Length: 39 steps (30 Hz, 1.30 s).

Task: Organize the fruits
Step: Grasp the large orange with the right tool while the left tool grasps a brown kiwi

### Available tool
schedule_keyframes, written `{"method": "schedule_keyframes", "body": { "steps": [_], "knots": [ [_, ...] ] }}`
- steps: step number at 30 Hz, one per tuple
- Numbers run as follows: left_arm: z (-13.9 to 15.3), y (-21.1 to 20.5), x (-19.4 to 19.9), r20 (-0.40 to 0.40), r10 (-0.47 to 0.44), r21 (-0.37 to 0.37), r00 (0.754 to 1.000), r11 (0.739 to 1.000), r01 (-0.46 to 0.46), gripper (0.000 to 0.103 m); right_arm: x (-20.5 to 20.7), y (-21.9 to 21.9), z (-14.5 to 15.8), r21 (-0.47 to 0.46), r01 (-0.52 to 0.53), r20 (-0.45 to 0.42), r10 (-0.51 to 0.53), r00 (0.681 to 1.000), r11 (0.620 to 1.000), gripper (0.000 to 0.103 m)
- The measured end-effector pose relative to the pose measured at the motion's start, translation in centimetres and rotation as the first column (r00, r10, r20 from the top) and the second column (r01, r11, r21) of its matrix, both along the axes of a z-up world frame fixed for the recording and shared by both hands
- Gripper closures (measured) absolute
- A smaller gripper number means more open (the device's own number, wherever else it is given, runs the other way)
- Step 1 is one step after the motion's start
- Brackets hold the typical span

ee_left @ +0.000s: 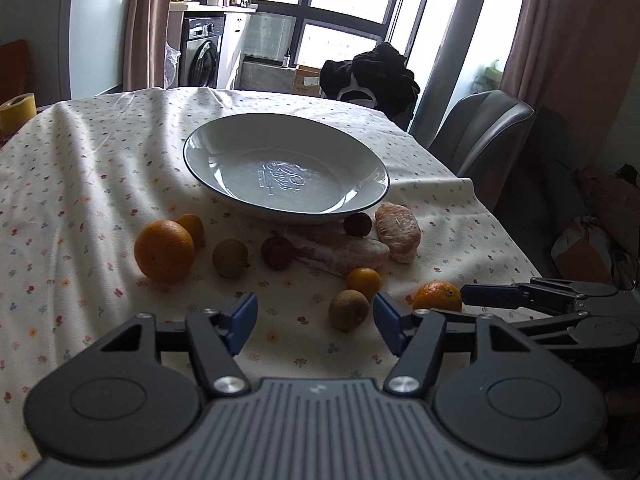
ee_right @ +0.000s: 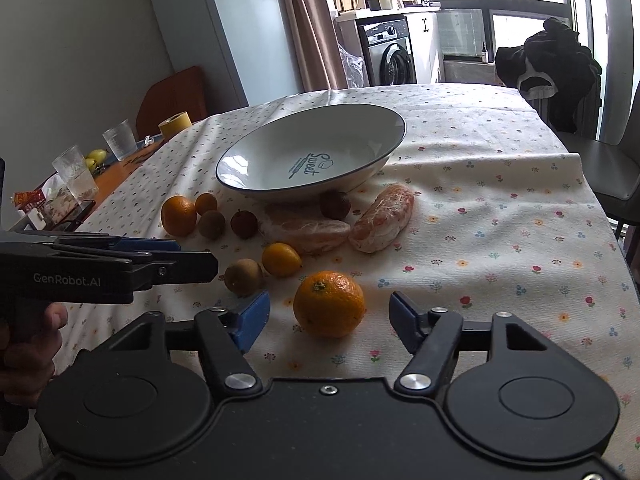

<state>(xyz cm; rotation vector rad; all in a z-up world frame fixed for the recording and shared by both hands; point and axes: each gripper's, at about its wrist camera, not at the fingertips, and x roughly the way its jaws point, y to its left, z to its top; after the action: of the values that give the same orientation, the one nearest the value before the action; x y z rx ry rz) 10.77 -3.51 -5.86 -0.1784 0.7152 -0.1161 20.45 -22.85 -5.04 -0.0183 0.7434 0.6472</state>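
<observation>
A: Here, right gripper point(ee_right: 328, 318) hangs wide open & empty at lower centre of right view, the orange point(ee_right: 329, 304) sitting between its blue pads, untouched. Empty plate point(ee_right: 384, 120) sits upper centre.

B: And left gripper point(ee_left: 316, 320)?

A: Also spread wide, holding nothing; a kiwi point(ee_left: 349, 310) lies just ahead, near its right-frame pad point(ee_left: 386, 316).

B: How'll the orange handle?

A: Prob. firm, roundish, moderately heavy; waxy skin may slip. Best taken across its widest middle, pads level, so it can't squirt out.

B: The rest?

A: Peeled segments point(ee_right: 382, 216) below plate rim look soft, likely tear or squash — light squeeze only. Small fruits at left centre look light and may roll.
</observation>
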Motion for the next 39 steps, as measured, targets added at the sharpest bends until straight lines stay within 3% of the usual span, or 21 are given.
{"method": "schedule_keyframes", "body": {
  "steps": [3,11,16,39],
  "knots": [
    [-0.1,-0.3,0.5,-0.001,-0.014,-0.007,1.0,1.0,0.014,0.05,0.3,0.3,-0.4,-0.019,-0.003,-0.014,0.003,1.0,1.0,0.065],
    [-1.3,-1.8,1.5,-0.026,-0.047,-0.008,0.999,0.999,0.047,0.06,0.3,-0.1,-0.1,-0.05,0.036,0.018,-0.035,0.999,0.998,0.065],
    [-2.0,-2.2,2.0,-0.045,-0.064,-0.018,0.997,0.998,0.063,0.079,0.3,-0.5,0.0,-0.053,0.052,0.027,-0.051,0.998,0.997,0.065],
    [1.6,2.1,1.1,0.054,0.075,0.012,0.996,0.997,-0.075,0.079,1.4,2.1,2.2,0.02,0.02,0.085,-0.022,0.996,1.0,0.066]
  ]
}}
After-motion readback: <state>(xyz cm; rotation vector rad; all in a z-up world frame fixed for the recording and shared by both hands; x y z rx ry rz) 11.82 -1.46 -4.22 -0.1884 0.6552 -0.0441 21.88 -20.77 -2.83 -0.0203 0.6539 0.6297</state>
